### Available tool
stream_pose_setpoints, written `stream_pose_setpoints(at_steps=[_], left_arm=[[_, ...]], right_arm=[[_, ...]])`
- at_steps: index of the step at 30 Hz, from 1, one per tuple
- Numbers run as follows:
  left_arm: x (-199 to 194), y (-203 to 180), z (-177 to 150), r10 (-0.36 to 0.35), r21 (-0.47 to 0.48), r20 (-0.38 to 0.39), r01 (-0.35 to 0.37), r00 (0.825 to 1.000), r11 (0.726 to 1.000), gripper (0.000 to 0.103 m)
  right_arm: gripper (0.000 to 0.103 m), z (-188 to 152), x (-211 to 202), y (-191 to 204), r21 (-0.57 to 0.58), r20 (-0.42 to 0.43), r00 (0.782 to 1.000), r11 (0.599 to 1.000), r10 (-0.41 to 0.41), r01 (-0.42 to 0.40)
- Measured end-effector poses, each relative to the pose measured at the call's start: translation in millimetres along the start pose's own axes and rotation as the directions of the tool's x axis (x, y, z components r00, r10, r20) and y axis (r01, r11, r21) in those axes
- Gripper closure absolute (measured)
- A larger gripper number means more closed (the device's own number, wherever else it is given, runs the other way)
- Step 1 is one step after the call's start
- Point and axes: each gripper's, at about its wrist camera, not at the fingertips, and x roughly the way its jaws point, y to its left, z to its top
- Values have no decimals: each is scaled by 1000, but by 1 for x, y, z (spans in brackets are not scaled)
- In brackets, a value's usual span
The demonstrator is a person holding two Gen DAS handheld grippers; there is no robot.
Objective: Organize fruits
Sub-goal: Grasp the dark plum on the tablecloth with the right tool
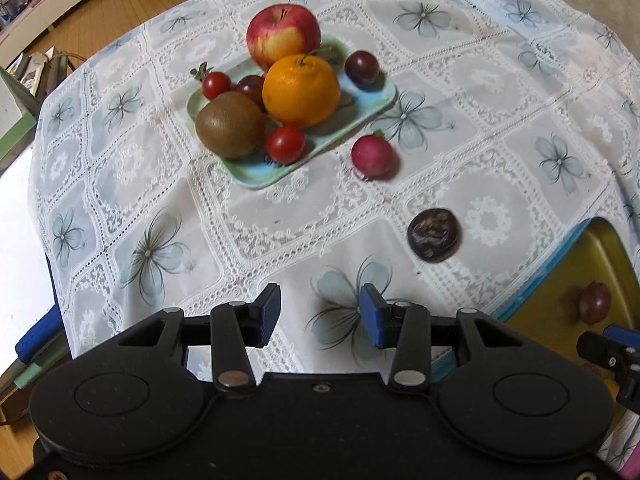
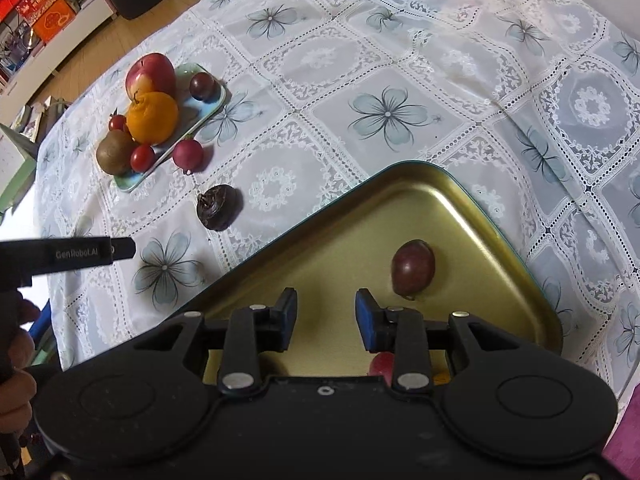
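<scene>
We see a bench covered with a white lace cloth [image 1: 280, 216] printed with blue flowers, and on it a pale green tray [image 1: 372, 100] crowded with fruit: a red apple [image 1: 282, 32] at the far end, an orange [image 1: 300, 90] in front of it, a kiwi [image 1: 230, 124] beside the orange, two cherry tomatoes [image 1: 285, 143] and a dark grape [image 1: 362, 68] near the tray's right edge; another dark fruit sits half hidden behind the orange. Just off the tray's near right corner a pinkish-red radish [image 1: 373, 156] lies on the cloth, and nearer to us a dark, wrinkled brown fruit [image 1: 434, 238] lies alone, well apart from the tray. Our left gripper [image 1: 320, 316] hangs over bare cloth with its blue pads apart and nothing between them. To the right lies a gold metal tray [image 2: 460, 216] with a blue rim, and in it a single purple grape [image 2: 413, 268]. Our right gripper [image 2: 326, 318] points down over this gold tray, its pads apart with nothing between them, the grape just beyond and to the right of its right pad. A small reddish fruit [image 2: 380, 362] peeks out under the gripper's right linkage, mostly hidden. In the right wrist view a hand [image 2: 16, 356] shows at the left edge on a black handle.
</scene>
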Motion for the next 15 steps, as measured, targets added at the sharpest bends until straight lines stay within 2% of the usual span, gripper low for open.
stream_pose_setpoints(at_steps=[10,15], left_arm=[[-1,20,-18,14,22,4,-14,1000,1000,52],[-3,36,-27,13,8,21,-13,1000,1000,52]], right_arm=[[68,-1,-1,24,-33,-20,1000,999,-9,8],[67,-6,-15,38,15,17,999,999,-30,30]])
